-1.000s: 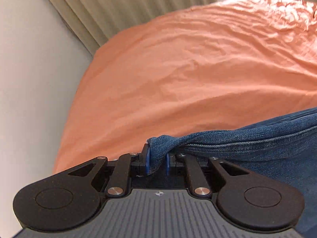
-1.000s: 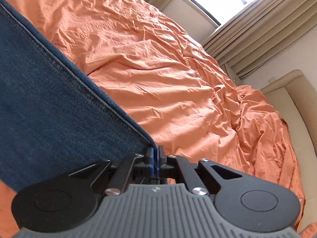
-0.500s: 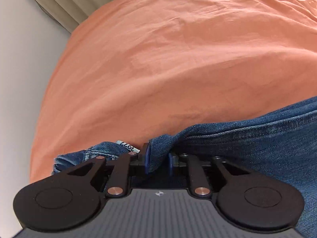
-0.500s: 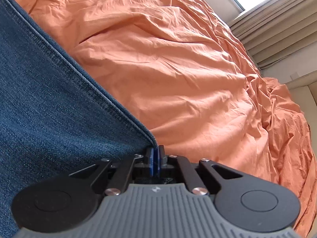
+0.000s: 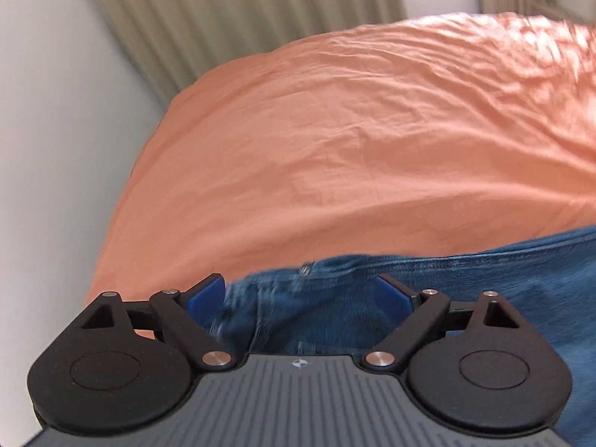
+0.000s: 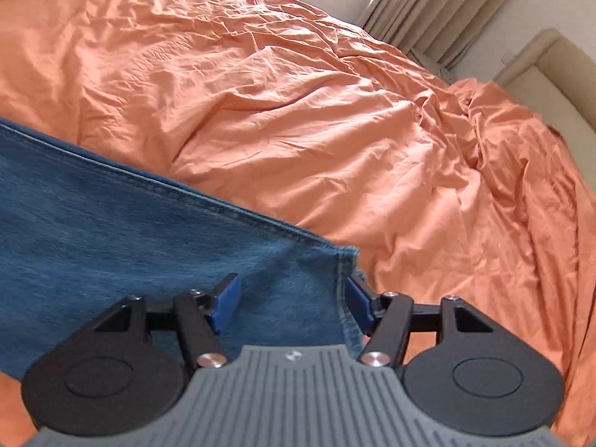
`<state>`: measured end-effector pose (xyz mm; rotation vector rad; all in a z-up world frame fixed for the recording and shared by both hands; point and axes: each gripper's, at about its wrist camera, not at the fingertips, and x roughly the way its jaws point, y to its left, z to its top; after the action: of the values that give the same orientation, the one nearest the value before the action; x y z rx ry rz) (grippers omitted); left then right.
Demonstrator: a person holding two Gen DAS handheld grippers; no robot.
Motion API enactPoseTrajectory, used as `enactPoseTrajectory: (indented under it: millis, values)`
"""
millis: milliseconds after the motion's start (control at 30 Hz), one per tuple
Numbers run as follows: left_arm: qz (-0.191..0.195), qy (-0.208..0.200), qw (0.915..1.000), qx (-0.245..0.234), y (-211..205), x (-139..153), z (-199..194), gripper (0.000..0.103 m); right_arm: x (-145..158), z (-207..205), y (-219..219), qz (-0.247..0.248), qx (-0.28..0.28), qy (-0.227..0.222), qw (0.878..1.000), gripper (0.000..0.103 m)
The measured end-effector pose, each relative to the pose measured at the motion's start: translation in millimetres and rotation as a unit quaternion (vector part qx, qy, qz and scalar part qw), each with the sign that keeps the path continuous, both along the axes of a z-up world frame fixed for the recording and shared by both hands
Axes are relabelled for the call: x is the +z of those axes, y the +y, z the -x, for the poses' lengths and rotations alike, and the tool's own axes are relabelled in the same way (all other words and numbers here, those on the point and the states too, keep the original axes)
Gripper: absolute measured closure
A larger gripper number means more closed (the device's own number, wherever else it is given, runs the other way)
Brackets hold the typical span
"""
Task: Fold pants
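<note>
Blue denim pants (image 5: 465, 283) lie on the orange bedsheet (image 5: 354, 141). In the left wrist view my left gripper (image 5: 300, 296) hangs over the waistband end, near a metal rivet. Its jaws are opening wide, and the blue pads (image 5: 206, 298) stand apart from the cloth that lies below and between them. In the right wrist view the pants (image 6: 111, 223) run in from the left and end at a hemmed edge. My right gripper (image 6: 294, 298) is above that hem corner, its jaws opening, and its pads (image 6: 229, 298) no longer press the denim.
The orange sheet (image 6: 335, 111) is crumpled toward the far right. Beige curtains (image 5: 242, 11) and a pale wall (image 5: 44, 149) stand beyond the bed's left edge. More curtains (image 6: 428, 7) and a beige padded headboard (image 6: 540, 63) are at the back right.
Both grippers were shut on the denim and have now opened, letting the cloth drop onto the sheet. Both views have drawn back from their low position half a second ago.
</note>
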<state>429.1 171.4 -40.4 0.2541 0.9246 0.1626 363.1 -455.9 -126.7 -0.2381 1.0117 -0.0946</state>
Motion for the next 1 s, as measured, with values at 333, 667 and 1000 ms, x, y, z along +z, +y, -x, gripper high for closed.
enactPoseTrajectory:
  millis: [333,667,1000]
  values:
    - [0.238,-0.093,0.9493,0.184,136,-13,127,0.017,-11,80,69,-0.161,-0.001,-0.018,0.987,0.042]
    - [0.435,-0.174,0.8336,0.292,203,-121,157,0.016,-25,85,86,-0.228,-0.055,-0.038,0.971,0.042]
    - [0.408,-0.186,0.8461,0.288,197,-145,95,0.065,-26,90,82,-0.195,-0.094,-0.047,0.975,0.042]
